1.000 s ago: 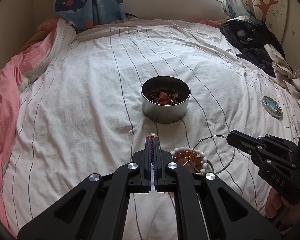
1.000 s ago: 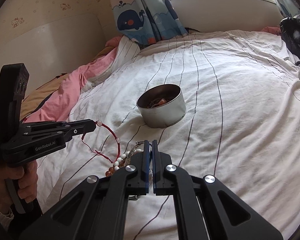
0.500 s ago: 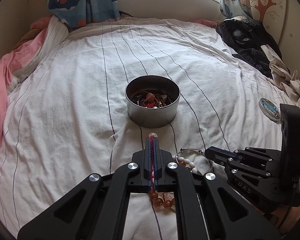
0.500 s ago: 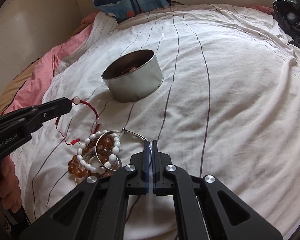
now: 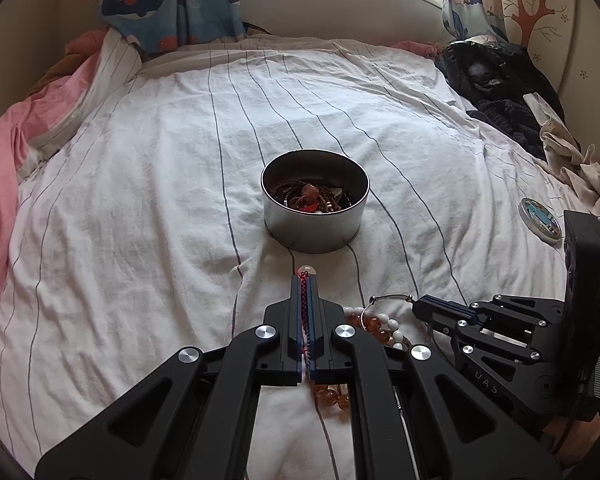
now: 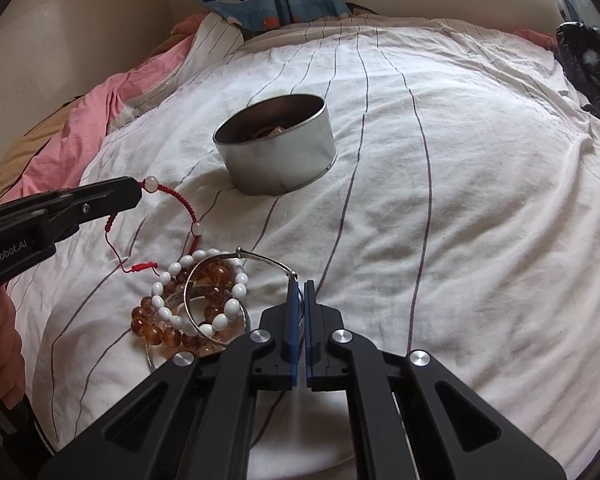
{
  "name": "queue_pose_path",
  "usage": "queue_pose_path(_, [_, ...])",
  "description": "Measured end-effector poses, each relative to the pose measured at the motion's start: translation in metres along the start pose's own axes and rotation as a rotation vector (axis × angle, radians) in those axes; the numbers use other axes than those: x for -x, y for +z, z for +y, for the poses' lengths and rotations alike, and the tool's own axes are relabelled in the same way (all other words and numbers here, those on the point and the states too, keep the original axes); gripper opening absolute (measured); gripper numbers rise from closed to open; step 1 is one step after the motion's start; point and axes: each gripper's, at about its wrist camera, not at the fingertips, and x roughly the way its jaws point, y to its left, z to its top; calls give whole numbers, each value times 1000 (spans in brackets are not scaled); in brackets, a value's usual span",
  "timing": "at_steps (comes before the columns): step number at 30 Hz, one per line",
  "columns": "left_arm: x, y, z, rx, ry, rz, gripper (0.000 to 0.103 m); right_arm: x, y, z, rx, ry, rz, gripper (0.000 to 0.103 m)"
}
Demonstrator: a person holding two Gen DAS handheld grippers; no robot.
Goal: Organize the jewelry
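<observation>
A round metal tin (image 5: 315,200) holding jewelry sits mid-bed; it also shows in the right wrist view (image 6: 277,149). My left gripper (image 5: 306,278) is shut on a red cord bracelet (image 6: 182,206) with white beads, held above the sheet in front of the tin. The left gripper shows in the right wrist view (image 6: 134,194). A pile lies on the sheet: a white bead bracelet (image 6: 198,292), an amber bead bracelet (image 6: 160,326) and a thin silver bangle (image 6: 260,258). My right gripper (image 6: 299,286) is shut at the bangle's right end; whether it grips the bangle is unclear.
The striped white duvet (image 5: 140,200) covers the bed. A pink blanket (image 5: 4,152) lies at the left. Dark clothes (image 5: 496,92) are heaped at the far right. A small round lid (image 5: 539,221) lies on the right side of the bed.
My right gripper has dropped down and forward to the bangle's right end. My left gripper has moved a little nearer the tin with the red bracelet still in it.
</observation>
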Motion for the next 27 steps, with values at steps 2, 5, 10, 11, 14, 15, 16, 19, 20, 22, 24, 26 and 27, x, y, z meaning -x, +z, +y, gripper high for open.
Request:
queue_pose_path(2, [4,1,0,-1,1,-9,2,10,4,0,3,0,-49,3])
queue_pose_path(5, [9,5,0,-2,0,-23,2,22,10,0,-6,4,-105,3])
queue_pose_path(10, [14,12,-6,-9,-10,-42,2,30,17,1,-12,4,-140,3])
queue_pose_path(11, [14,13,-7,-11,-11,-44,2,31,18,1,-12,4,-143,3])
queue_pose_path(14, [14,15,-11,-16,-12,-49,2,34,19,2,-12,2,-157,3])
queue_pose_path(15, [14,16,-11,-17,-11,-51,2,36,20,2,-12,3,-162,3])
queue_pose_path(16, [15,17,-12,-19,-11,-53,2,37,21,2,-13,4,-168,3])
queue_pose_path(19, [16,20,-14,-21,-10,-62,2,39,25,2,-14,8,-180,3])
queue_pose_path(20, [17,21,-15,-21,-11,-65,2,40,26,1,-15,8,-183,3])
queue_pose_path(22, [18,24,-16,-22,-12,-71,2,40,28,2,-16,10,-188,3])
queue_pose_path(24, [17,26,-18,-24,-14,-76,2,41,30,2,-17,12,-194,3])
queue_pose_path(26, [17,28,-18,-26,-16,-79,2,41,32,2,-17,13,-200,3])
queue_pose_path(27, [17,29,-19,-26,-16,-81,2,42,33,2,-17,14,-202,3])
